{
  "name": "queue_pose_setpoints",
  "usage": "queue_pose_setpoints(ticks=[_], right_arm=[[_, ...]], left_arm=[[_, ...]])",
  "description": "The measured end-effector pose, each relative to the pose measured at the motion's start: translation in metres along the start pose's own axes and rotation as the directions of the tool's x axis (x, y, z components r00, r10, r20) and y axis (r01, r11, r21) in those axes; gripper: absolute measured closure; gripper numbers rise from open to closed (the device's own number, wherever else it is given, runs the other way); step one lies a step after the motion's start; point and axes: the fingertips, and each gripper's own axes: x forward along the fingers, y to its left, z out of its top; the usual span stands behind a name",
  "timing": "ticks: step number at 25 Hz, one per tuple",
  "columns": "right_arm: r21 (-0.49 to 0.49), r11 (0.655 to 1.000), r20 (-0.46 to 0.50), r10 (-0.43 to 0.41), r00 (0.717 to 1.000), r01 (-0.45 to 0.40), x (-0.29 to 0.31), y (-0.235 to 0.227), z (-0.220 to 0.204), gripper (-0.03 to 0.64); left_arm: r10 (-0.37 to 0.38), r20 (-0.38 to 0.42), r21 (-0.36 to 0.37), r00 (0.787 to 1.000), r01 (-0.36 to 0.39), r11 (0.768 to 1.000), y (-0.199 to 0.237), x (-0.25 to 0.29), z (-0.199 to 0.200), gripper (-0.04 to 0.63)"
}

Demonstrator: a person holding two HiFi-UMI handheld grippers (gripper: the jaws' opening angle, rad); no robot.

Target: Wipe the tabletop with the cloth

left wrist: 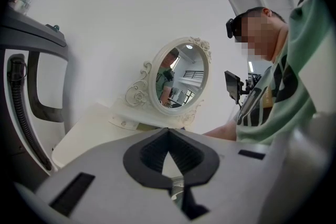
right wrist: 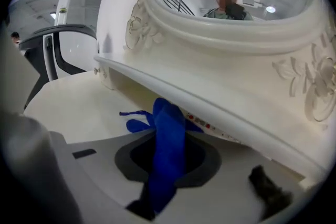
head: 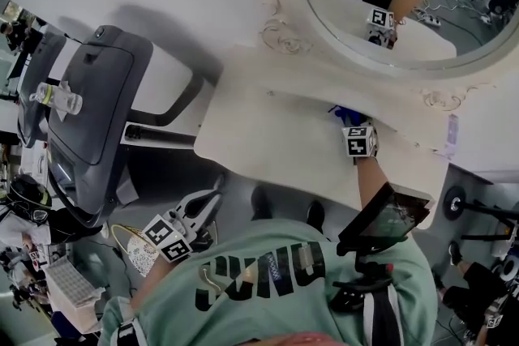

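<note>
One blue cloth (right wrist: 167, 118) pinched in right gripper (right wrist: 169, 144) over tabletop (head: 276, 134); left gripper (left wrist: 168, 134) jaws pressed together, empty.

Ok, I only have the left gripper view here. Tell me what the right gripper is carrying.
Observer: The right gripper is shut on a blue cloth, which sticks out past its jaws.
Operator: Give me its place on the table.
Observer: It is at the back of the tabletop, with the cloth pushed in under the ledge below the mirror.
Operator: Now place my left gripper for me.
Observer: The head view shows the left gripper off the tabletop, held low past its near left corner and touching nothing.
</note>
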Motion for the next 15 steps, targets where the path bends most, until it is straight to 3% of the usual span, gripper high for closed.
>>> queue_pose_setpoints(ticks=[4, 7, 12, 15], right_arm=[[-0.077, 0.996, -0.051, 0.045, 0.998, -0.049, -0.008, 0.017, -0.006, 0.551], [-0.210, 0.958, -0.079, 0.183, 0.980, -0.195, -0.043, 0.072, -0.024, 0.551], [-0.304, 0.831, -0.125, 0.451, 0.884, -0.467, -0.141, 0.190, -0.085, 0.551], [-0.303, 0.787, -0.134, 0.523, 0.842, -0.538, -0.173, 0.224, -0.106, 0.551]], left_arm=[[-0.019, 0.000, -0.001, 1.000, 0.019, 1.000, -0.001, 0.006, 0.000, 0.598], [-0.037, 0.001, 0.006, 0.999, 0.037, 0.999, -0.006, 0.011, 0.001, 0.597], [-0.051, 0.000, -0.002, 0.999, 0.051, 0.999, -0.006, 0.016, 0.000, 0.597], [-0.062, -0.001, -0.002, 0.998, 0.062, 0.998, -0.008, 0.020, 0.000, 0.597]])
